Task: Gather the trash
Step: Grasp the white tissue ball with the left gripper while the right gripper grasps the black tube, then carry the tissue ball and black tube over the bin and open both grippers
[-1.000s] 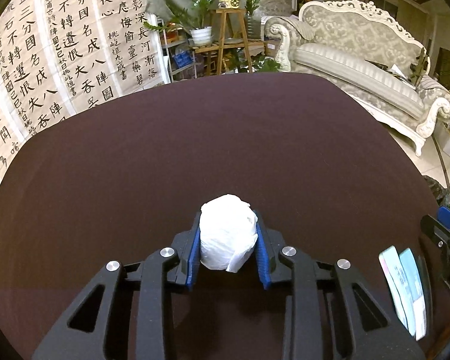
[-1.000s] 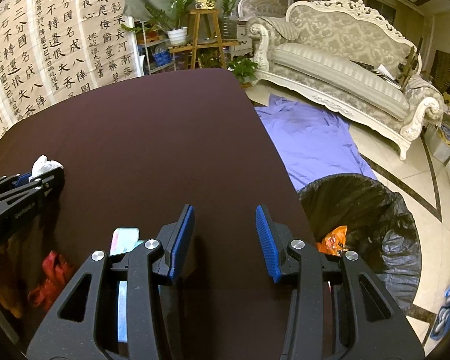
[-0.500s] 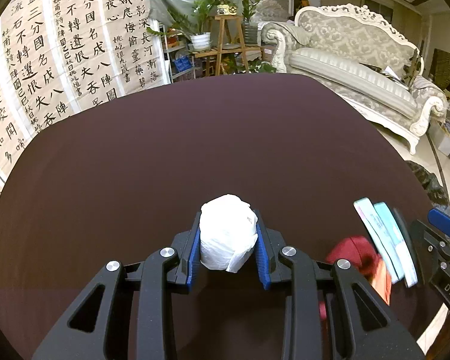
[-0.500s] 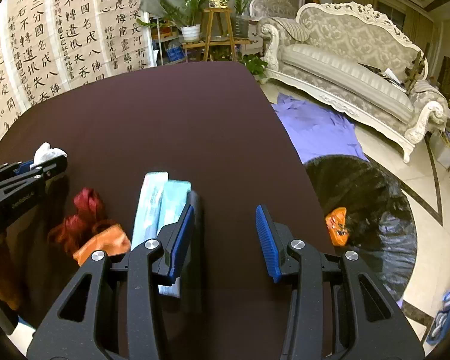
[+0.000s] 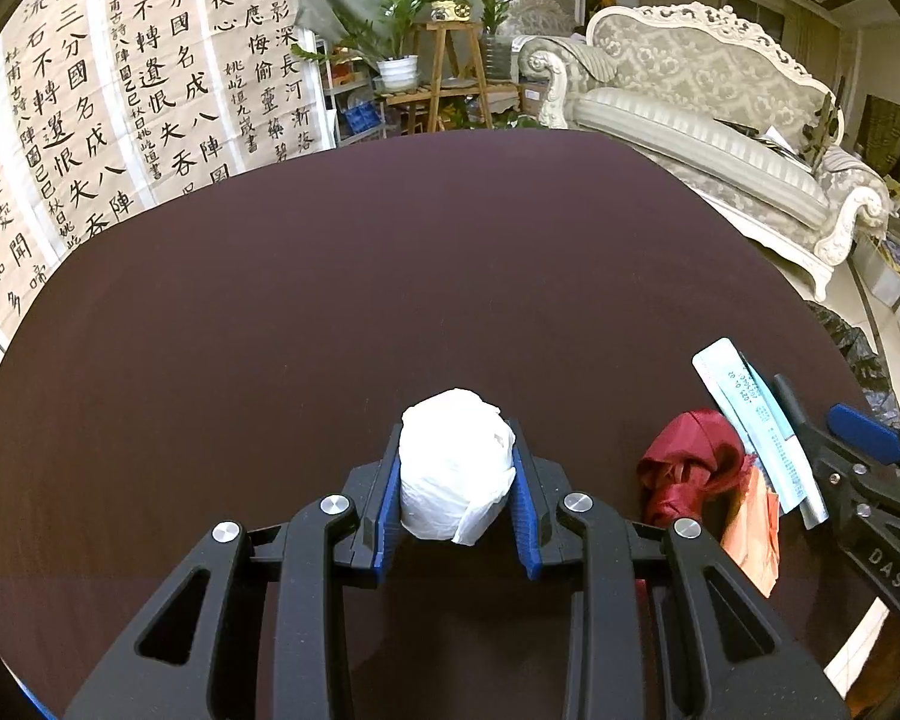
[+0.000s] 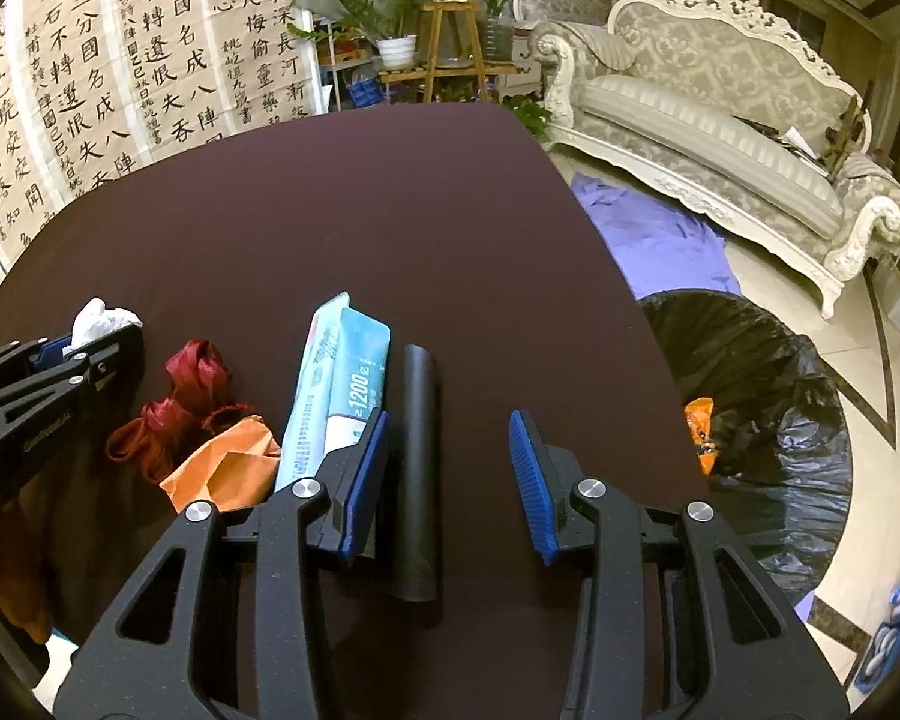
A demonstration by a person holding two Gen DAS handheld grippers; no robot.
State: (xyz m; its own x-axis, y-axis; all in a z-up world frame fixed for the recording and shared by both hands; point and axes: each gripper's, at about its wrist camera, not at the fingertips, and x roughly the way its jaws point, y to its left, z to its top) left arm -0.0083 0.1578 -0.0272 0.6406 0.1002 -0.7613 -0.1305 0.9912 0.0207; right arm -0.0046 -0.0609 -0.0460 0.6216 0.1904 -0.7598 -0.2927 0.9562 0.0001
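Note:
My left gripper (image 5: 455, 468) is shut on a white crumpled paper ball (image 5: 455, 462) just above the dark table (image 5: 390, 276); the ball also shows in the right wrist view (image 6: 99, 315). My right gripper (image 6: 447, 468) is open and empty above the table, with a black tube (image 6: 417, 420) lying between its fingers. A light blue packet (image 6: 339, 378), a red wrapper (image 6: 180, 402) and an orange wrapper (image 6: 228, 468) lie to its left. The packet (image 5: 756, 414) and red wrapper (image 5: 690, 468) also show in the left wrist view.
A bin lined with a black bag (image 6: 768, 408), holding an orange scrap (image 6: 702, 432), stands on the floor right of the table. A purple cloth (image 6: 654, 240) lies beyond it. A sofa (image 6: 720, 138) and plant stand (image 6: 450, 42) are behind.
Both grippers have drawn back over the table, so the packet, tube and wrappers have come into fuller view. The left gripper still holds the paper ball.

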